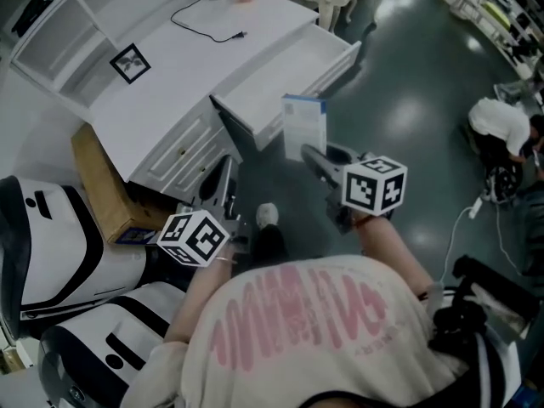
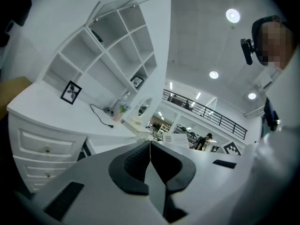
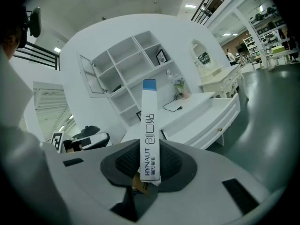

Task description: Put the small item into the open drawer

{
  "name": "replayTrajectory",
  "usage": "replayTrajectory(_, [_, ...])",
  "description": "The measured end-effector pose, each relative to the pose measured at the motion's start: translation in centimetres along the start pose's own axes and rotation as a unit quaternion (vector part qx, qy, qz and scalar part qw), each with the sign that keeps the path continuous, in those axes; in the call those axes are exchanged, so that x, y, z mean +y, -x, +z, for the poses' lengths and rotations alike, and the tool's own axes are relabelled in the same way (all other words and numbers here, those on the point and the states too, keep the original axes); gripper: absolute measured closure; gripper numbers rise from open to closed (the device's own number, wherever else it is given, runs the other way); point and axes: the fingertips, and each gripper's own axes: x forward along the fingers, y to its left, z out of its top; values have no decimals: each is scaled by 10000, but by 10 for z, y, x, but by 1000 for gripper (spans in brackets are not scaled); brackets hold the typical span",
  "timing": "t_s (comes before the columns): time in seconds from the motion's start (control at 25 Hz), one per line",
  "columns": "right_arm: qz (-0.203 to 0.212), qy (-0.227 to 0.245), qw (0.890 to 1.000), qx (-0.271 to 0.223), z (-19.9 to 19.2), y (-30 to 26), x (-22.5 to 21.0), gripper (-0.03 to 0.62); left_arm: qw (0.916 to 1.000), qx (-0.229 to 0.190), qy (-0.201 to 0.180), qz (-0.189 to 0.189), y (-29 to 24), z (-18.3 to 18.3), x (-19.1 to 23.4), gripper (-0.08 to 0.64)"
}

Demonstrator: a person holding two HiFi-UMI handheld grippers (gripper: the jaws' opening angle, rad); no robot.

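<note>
My right gripper (image 1: 312, 154) is shut on a small flat white box with a blue end (image 1: 303, 126), held up edge-on between the dark pads (image 3: 149, 139). In the head view the box hangs just off the front right corner of the open white drawer (image 1: 293, 75), which is pulled out from the white desk (image 1: 183, 75). My left gripper (image 1: 228, 177) is lower, near the desk's side drawers, with its jaws closed together and nothing between them (image 2: 150, 159).
A black cable with a plug (image 1: 208, 28) lies on the desk top beside a marker card (image 1: 130, 62). A cardboard box (image 1: 102, 185) leans at the desk's left. White and black machine shells (image 1: 68, 245) stand at lower left. A person crouches on the dark floor at right (image 1: 501, 130).
</note>
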Motion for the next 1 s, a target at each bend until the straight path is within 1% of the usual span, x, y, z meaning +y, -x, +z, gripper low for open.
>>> replayTrajectory(0.24, [-109,-114,9999,-29,39,-64,-21,503,9998,141,-30,-126,-54,39,49,529])
replayTrajectory(0.4, [-156,-135,9998,19,66,-103,-32,503,9992,245,-165,-280,-91,63,74,529])
replayTrajectory(0.56, [-262,-129,9995,115,86,-141,-49,503,9984,362,-270,-330,-125,82,106,529])
replayTrajectory(0.72, [-469,-27,9982,373,90,-172,-67,503,9975,522,-310,-355,-150,88,137,529])
replayTrajectory(0.88, [-556,45,9962,668,84,-199,-84,502,9973,639,-123,-338,-167,89,162,529])
replayTrajectory(1.0, [-645,119,9926,1019,75,-220,-101,502,9972,693,30,-275,-178,90,183,529])
